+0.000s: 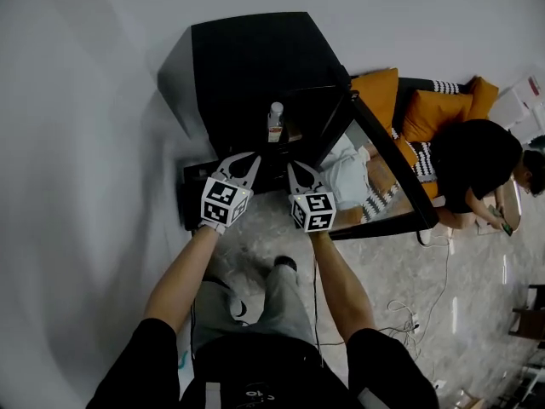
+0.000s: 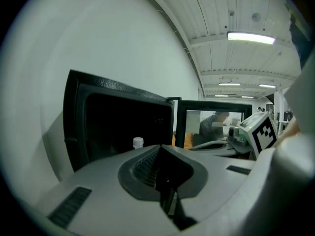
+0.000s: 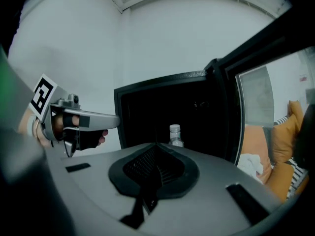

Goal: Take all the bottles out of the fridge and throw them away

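Bottle [image 1: 275,124] is seen upright inside the open black fridge [image 1: 247,58], upper centre, just beyond both grippers; jaws of left gripper [image 1: 243,162] and right gripper [image 1: 295,170] are closed together, empty.

From the head view I look steeply down on the open fridge [image 1: 247,66], upper centre. My two gripper views face its interior from low and near; all three share the bottle [image 1: 275,122].
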`<state>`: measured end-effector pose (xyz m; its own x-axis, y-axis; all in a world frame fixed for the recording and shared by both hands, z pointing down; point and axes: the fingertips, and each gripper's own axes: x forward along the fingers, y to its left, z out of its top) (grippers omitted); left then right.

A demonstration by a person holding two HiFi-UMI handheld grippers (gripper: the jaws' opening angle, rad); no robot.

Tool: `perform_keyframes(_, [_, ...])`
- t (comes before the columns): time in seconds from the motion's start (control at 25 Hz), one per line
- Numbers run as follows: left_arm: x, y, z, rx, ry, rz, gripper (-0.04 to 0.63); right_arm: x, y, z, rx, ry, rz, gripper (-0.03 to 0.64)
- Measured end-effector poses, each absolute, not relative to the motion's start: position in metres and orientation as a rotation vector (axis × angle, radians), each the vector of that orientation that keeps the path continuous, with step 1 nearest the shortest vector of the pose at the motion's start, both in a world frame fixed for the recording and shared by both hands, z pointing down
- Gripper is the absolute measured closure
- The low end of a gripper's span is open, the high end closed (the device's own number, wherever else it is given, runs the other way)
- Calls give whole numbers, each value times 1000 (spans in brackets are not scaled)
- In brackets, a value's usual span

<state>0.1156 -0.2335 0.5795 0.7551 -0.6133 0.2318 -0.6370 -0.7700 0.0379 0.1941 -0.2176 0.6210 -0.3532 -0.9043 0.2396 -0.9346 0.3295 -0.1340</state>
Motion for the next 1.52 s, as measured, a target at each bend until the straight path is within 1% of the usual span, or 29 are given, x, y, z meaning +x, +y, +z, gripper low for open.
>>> perform_keyframes(0.16, [108,-238,603,2801,-1035,314,594,197,-227,646,1724,-2442,410,609])
perform_keyframes(0.48, [98,-260,601,2785,-1017,343,594,186,-270,638,1772,-2418,375,607])
perform_keyframes(0.52, [100,-263,605,2791,-1013,340,594,185,-279,643,1785,-2407,361,582])
perform_keyframes(0.56, [102,-267,609,2797,-1009,336,594,184,-289,650,1798,-2392,352,497])
perform_keyframes(0.6, [104,-270,614,2802,-1006,330,594,184,-299,659,1812,-2374,350,438])
perform_keyframes(0.64, [105,-273,619,2807,-1004,322,594,184,-310,670,1825,-2353,352,388])
perform_keyframes(0.68, [105,-276,624,2813,-1001,313,594,183,-321,680,1838,-2334,353,354])
perform_keyframes(0.84, [100,-284,643,2840,-1002,291,594,185,-368,712,1893,-2284,362,299])
perform_keyframes(1.0, [87,-290,661,2836,-1032,301,594,186,-400,731,1923,-2249,371,278])
perform_keyframes(1.2, [74,-299,672,2826,-1077,295,594,183,-420,744,1932,-2246,364,276])
perform_keyframes(1.52, [74,-305,670,2824,-1094,276,594,184,-419,744,1929,-2235,309,300])
